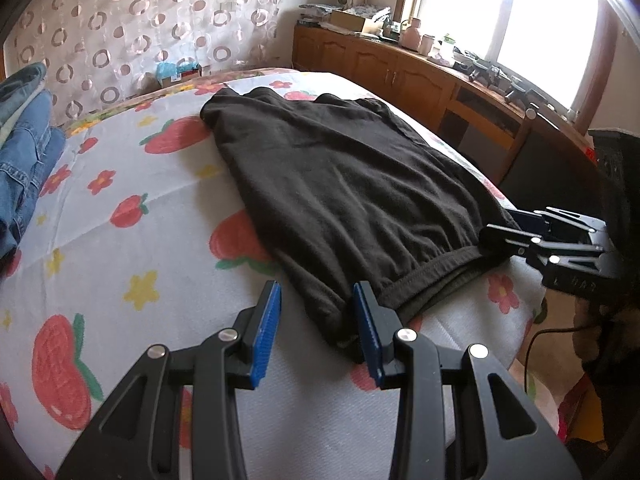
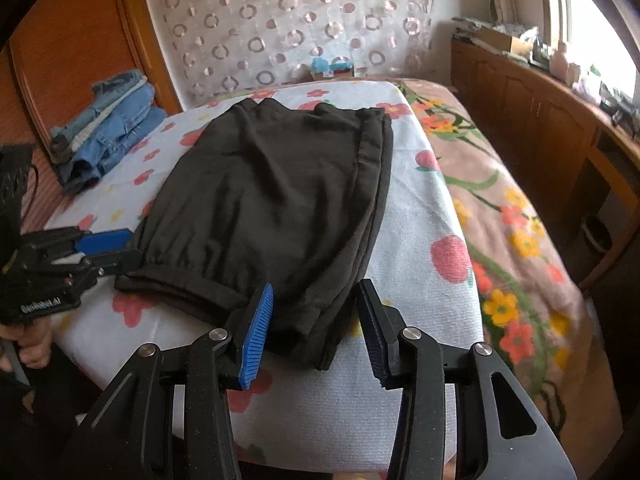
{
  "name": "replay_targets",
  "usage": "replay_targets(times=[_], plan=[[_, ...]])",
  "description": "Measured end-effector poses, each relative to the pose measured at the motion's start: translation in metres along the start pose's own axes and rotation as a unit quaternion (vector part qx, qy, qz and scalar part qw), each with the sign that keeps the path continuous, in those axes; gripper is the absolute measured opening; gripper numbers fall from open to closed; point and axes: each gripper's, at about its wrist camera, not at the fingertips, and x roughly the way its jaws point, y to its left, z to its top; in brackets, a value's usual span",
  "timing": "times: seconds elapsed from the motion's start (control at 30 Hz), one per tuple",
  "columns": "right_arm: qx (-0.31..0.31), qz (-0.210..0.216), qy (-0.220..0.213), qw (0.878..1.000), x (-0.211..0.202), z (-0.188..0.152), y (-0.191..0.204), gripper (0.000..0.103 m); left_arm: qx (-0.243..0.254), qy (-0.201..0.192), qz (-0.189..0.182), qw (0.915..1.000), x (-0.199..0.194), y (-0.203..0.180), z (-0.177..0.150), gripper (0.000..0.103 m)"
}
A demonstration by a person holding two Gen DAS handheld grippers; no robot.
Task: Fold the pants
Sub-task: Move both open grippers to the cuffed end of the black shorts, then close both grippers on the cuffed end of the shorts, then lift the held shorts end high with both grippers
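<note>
Both grippers sit at the near end of the black pants point(image 1: 340, 184), one at each corner. Left gripper point(image 1: 316, 328) has its blue fingers spread apart, holding nothing, and the near left corner of the cloth lies just between and ahead of them. Right gripper point(image 2: 314, 328) is spread open too, with the near right corner lying between its fingers. Neither one is pinching yet.

Those pants lie on the flowery bed cover point(image 1: 132, 264), already folded into a short, thick stack. Their long side runs straight away from both grippers, toward the curtain point(image 2: 304, 24). An edge with gathered elastic lies across the near end, closest to the grippers. Each gripper is about as near as the other, so I think both will grab a corner and carry it away toward the far end. The cloth looks soft, floppy and a little wrinkled. A pile of blue jeans point(image 2: 108, 128) sits off to the left, well apart.
</note>
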Motion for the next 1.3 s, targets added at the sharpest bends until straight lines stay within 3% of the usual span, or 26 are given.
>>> replay_targets(times=[0.17,0.43,0.57,0.77,0.83,0.93,1.07,1.3], plan=[[-0.003,-0.002,-0.011,1.0,0.001,-0.003,0.002,0.039,-0.04,0.002,-0.06,0.9974,-0.001,0.006,-0.001,0.037],[-0.011,-0.011,-0.024,1.0,0.001,-0.007,0.005,0.039,-0.031,-0.003,-0.035,0.9989,-0.002,-0.005,-0.004,0.037],[-0.015,-0.01,-0.025,1.0,0.001,-0.007,0.005,0.038,-0.039,-0.005,-0.04,0.9984,-0.004,-0.005,-0.006,0.035],[-0.015,-0.01,-0.021,1.0,0.002,-0.005,0.005,0.037,-0.044,-0.005,-0.049,0.9978,-0.003,-0.002,-0.006,0.017],[-0.017,-0.007,-0.019,1.0,0.002,-0.005,0.005,0.025,-0.041,-0.007,-0.049,0.9979,-0.004,-0.002,-0.005,0.007],[-0.011,0.003,-0.014,1.0,0.003,-0.002,0.006,0.009,-0.038,-0.017,-0.06,0.9973,-0.01,-0.003,-0.003,0.003],[-0.002,0.029,-0.014,0.999,-0.001,0.003,0.004,0.005,-0.033,-0.045,-0.071,0.996,-0.031,-0.004,0.007,0.003],[-0.025,0.05,-0.079,0.995,-0.054,0.043,0.019,0.005,-0.012,-0.111,-0.072,0.9911,-0.089,-0.004,0.037,0.002]])
